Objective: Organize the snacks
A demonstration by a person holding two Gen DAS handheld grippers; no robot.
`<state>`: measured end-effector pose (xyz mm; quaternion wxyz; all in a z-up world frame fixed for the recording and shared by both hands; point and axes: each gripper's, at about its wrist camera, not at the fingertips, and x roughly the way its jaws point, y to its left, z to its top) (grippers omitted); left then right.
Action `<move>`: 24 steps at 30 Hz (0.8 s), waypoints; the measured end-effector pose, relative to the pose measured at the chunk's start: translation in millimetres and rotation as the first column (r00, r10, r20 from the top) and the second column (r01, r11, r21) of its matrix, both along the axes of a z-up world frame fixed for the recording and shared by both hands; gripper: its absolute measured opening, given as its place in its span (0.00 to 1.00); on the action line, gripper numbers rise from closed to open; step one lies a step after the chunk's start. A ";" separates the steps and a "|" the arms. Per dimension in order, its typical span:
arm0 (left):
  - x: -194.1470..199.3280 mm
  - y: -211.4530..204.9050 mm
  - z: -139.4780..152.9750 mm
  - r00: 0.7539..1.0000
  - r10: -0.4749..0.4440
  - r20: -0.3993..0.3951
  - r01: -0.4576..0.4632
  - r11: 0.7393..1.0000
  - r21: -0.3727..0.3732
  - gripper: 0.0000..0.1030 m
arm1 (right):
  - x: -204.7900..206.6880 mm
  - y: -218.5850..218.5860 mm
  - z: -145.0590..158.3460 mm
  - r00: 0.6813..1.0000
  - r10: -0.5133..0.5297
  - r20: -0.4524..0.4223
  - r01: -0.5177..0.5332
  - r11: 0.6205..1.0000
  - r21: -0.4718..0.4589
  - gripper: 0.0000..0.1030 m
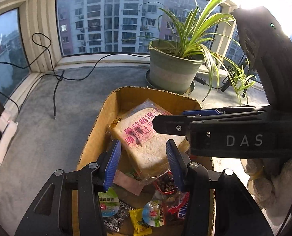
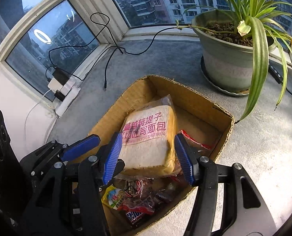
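Note:
A cardboard box sits on the grey carpet and holds snacks. A bagged slice of thick toast bread with pink print lies on top of the pile. Under it lie small snacks: jelly cups, a yellow candy pack, a Snickers bar and red packets. My left gripper is open above the box, its blue pads either side of the bread. My right gripper is open, also straddling the bread; it shows in the left wrist view.
A potted spider plant stands just behind the box. Black cables trail over the carpet. A power strip with chargers lies by the window at the left. Windows enclose the far side.

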<state>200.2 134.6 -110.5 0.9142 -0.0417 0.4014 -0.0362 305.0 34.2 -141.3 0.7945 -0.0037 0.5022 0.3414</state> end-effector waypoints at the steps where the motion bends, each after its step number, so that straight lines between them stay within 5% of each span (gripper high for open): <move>1: -1.2 0.0 0.9 1.000 0.001 0.001 -0.001 1.000 0.001 0.45 | -0.4 -0.4 0.5 1.000 0.000 -0.001 0.000 1.000 0.000 0.57; 6: -9.6 1.0 5.6 1.000 0.013 0.010 -0.013 1.000 0.009 0.45 | -5.2 -6.6 6.7 1.000 -0.005 0.011 0.005 1.000 -0.001 0.59; 9: -17.0 1.6 7.6 1.000 0.019 0.008 -0.019 1.000 0.012 0.46 | -10.4 -11.2 12.2 1.000 -0.006 0.027 0.006 1.000 -0.004 0.68; 17: -41.8 0.7 16.4 0.998 0.058 0.011 -0.059 0.998 0.024 0.65 | -35.0 -27.4 31.3 0.997 0.011 0.070 -0.010 1.000 -0.012 0.78; 24: -75.8 -7.8 40.8 0.994 0.096 0.049 -0.097 0.995 0.029 0.69 | -69.5 -59.4 62.7 0.993 -0.003 0.117 0.000 1.000 0.023 0.83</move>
